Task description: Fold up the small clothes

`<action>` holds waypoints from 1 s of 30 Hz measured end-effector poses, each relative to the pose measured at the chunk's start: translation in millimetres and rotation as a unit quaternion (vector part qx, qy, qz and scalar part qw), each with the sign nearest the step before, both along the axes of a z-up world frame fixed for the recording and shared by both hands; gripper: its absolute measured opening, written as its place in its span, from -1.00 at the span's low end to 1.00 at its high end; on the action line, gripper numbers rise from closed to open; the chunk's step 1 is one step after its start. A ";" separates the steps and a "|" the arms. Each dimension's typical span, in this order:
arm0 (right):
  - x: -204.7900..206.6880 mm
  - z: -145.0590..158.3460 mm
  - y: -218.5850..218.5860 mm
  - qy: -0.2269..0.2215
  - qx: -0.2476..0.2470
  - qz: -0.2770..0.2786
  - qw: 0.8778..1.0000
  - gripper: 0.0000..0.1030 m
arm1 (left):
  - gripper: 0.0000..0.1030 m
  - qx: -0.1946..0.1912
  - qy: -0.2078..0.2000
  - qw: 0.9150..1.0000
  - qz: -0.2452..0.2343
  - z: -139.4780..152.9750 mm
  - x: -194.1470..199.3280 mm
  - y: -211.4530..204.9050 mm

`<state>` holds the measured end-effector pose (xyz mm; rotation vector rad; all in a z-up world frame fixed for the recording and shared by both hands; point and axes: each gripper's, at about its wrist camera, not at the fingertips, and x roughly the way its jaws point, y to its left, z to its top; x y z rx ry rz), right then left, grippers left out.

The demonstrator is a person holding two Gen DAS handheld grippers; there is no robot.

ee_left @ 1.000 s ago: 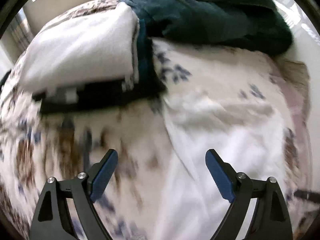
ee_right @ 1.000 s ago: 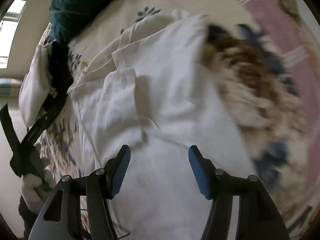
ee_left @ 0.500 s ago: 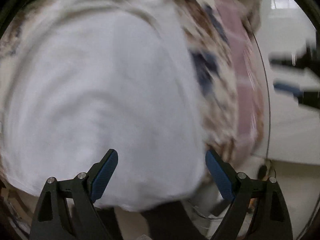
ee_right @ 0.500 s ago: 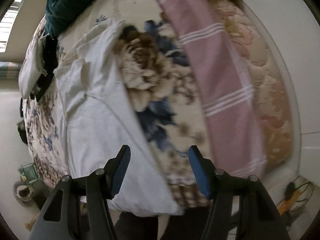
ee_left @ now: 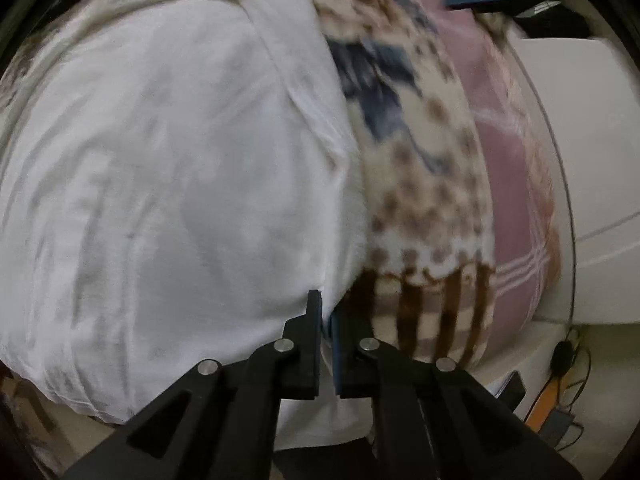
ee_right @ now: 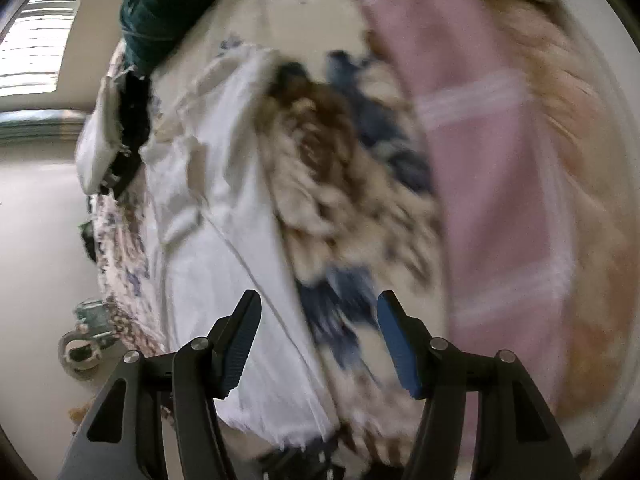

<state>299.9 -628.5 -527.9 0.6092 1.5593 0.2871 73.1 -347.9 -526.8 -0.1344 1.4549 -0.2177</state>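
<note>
A white garment point(ee_left: 160, 180) lies spread over the near edge of a bed, its hem hanging off the front. My left gripper point(ee_left: 326, 320) points steeply down at the garment's lower right corner. Its jaws are closing and stand pinched together with a fold of the white cloth between the pads. In the right wrist view the same garment point(ee_right: 224, 240) runs down the left half. My right gripper point(ee_right: 318, 320) hovers open above its right edge, with nothing between the fingers. One of its blue fingers point(ee_left: 480, 0) shows at the top right of the left wrist view.
A floral blanket point(ee_left: 420, 160) and a pink striped sheet point(ee_left: 516, 200) cover the bed to the garment's right. A dark teal cloth point(ee_right: 160, 8) and a folded white and black stack point(ee_right: 96, 152) lie at the far end. Cables point(ee_left: 560, 360) lie on the pale floor.
My left gripper swung from the bed's far end to the garment's near corner and shut on the cloth. The right gripper drifted right, towards the garment's edge, and stayed open.
</note>
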 end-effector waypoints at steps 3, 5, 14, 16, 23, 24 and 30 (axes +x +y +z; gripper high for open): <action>45.2 -16.3 24.2 -0.014 0.033 0.010 0.999 0.21 | -0.96 -0.008 -0.017 1.000 0.014 12.0 -5.1 18.0; 71.9 -25.8 35.0 -0.018 0.049 0.003 0.999 0.21 | -0.96 -0.012 -0.025 0.999 0.022 17.8 -9.1 28.6; 175.6 -81.8 71.9 0.008 0.056 -0.034 0.998 0.20 | -0.96 -0.040 -0.029 0.996 0.079 40.7 -17.6 64.0; 182.6 -89.0 77.5 0.009 0.058 -0.043 0.997 -0.33 | -0.96 -0.043 -0.031 0.995 0.086 44.5 -17.6 74.0; 189.3 -32.1 111.7 -0.040 0.005 -0.012 0.999 -0.87 | -0.96 -0.076 -0.036 0.989 0.123 75.2 -19.8 137.1; 191.9 -18.7 122.3 -0.046 -0.007 0.003 0.999 -0.87 | -0.96 -0.079 -0.036 0.988 0.128 78.7 -21.0 146.9; 207.0 34.0 203.8 -0.056 -0.077 0.076 0.992 -0.88 | -0.96 -0.090 -0.031 0.979 0.181 89.0 -23.0 229.5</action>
